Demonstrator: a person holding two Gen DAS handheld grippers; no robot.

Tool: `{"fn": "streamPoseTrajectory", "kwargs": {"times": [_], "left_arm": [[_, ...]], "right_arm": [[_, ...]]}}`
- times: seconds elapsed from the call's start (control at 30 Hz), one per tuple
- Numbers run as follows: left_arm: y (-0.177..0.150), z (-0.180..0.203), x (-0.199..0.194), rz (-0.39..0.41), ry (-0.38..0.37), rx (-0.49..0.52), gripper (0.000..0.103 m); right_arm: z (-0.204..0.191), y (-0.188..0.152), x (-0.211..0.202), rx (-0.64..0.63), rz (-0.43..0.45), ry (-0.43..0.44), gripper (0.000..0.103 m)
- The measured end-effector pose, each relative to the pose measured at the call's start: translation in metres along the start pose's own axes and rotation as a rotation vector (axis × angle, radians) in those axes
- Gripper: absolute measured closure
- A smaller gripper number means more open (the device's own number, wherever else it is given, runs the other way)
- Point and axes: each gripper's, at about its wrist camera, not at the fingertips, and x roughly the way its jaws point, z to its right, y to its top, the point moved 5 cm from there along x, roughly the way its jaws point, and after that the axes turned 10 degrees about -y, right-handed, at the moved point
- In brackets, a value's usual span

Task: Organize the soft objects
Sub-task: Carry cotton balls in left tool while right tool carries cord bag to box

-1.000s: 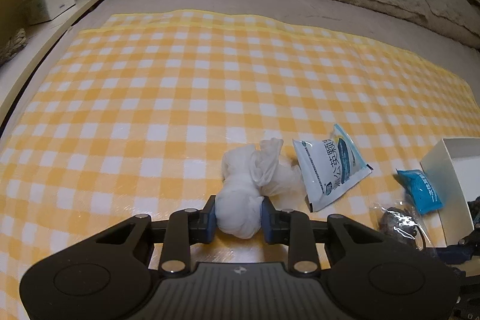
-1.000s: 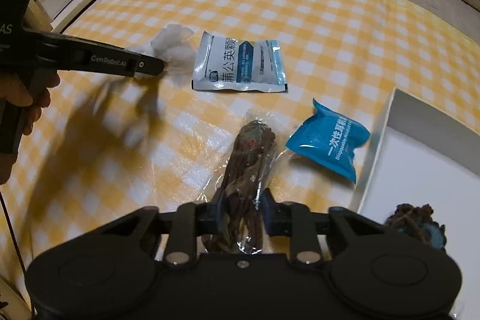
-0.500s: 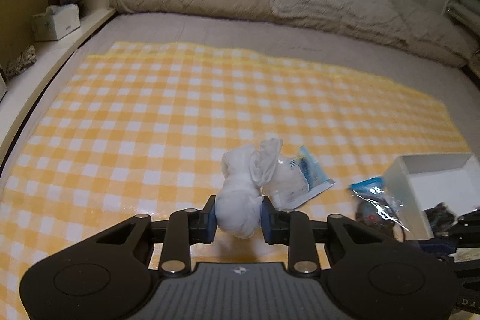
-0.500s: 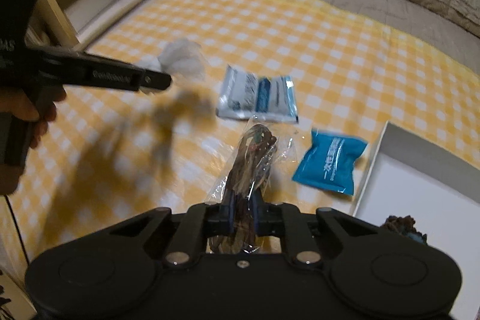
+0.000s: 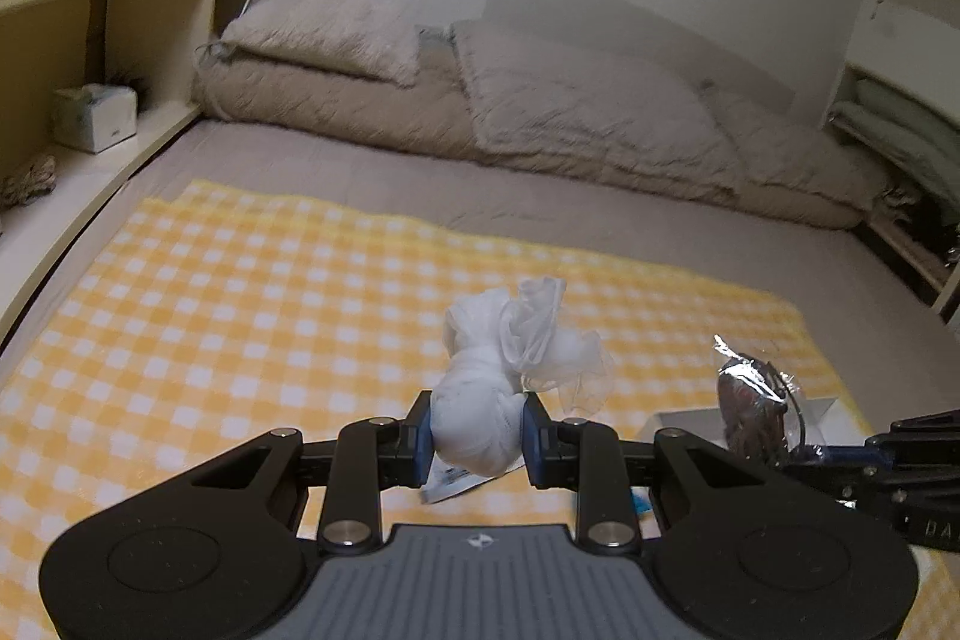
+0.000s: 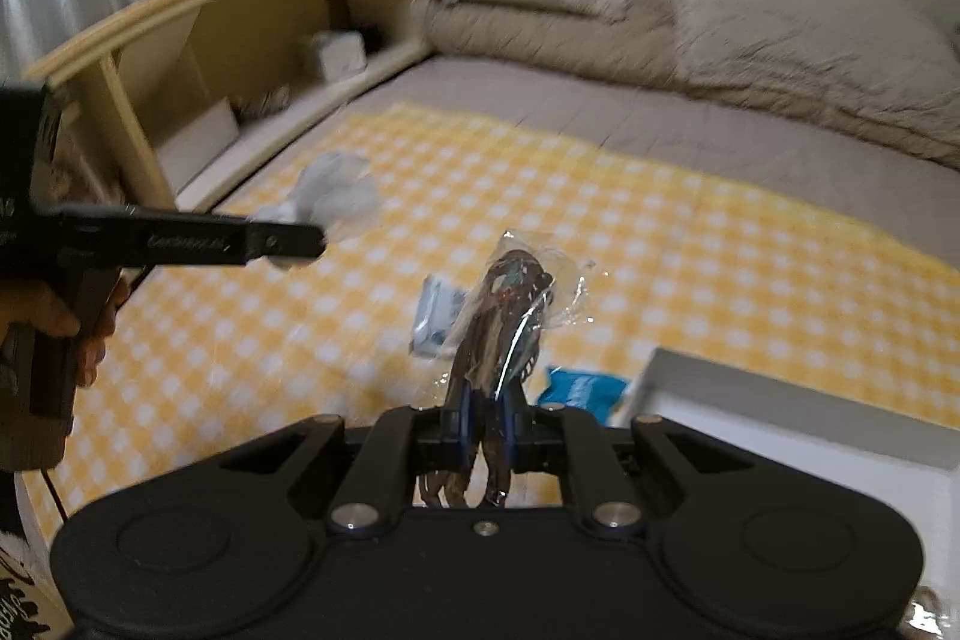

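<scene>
- Left gripper (image 5: 478, 430), bottom centre of its view, angled downward — jaws clamped on a white cloth bundle (image 5: 480, 418) held above the yellow checked blanket (image 5: 240, 328).
- Right gripper (image 6: 485, 427), tilted downward, jaws pinched on a clear-wrapped brown packet (image 6: 501, 328).
- Farther back — a white box (image 6: 780, 418) at lower right, beige pillows (image 5: 570, 118) at the top.

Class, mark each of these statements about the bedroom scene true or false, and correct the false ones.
1. The left tool grips a white cloth bundle. True.
2. The right tool is empty. False: it is shut on a clear packet of brown items.
3. The checked cloth is blue and white. False: yellow and white.
4. A blue packet lies beside the white box. True.
</scene>
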Motion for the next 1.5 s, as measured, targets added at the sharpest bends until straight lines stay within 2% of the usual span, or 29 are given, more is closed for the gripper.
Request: {"fn": "streamPoseTrajectory", "kwargs": {"times": [0.23,0.4,0.93,1.07,1.23,1.5], "left_arm": [[0.002,0.038,0.011,0.010,-0.065,0.038,0.073],[0.000,0.068,0.030,-0.006,-0.102,0.107,0.073],[-0.021,0.151,0.106,-0.102,-0.199,0.359,0.073],[-0.032,0.162,0.131,-0.146,-0.209,0.427,0.073],[-0.047,0.168,0.163,-0.228,-0.213,0.479,0.073],[-0.064,0.166,0.190,-0.317,-0.222,0.526,0.072]], "right_arm": [[0.042,-0.003,-0.034,0.056,0.062,-0.066,0.092],[0.072,-0.012,-0.052,0.085,0.078,-0.119,0.092],[0.162,-0.058,-0.076,0.165,0.041,-0.251,0.092],[0.172,-0.067,-0.078,0.146,0.024,-0.265,0.092],[0.180,-0.080,-0.071,0.060,-0.042,-0.318,0.092],[0.184,-0.104,-0.052,-0.055,-0.167,-0.283,0.092]]}}
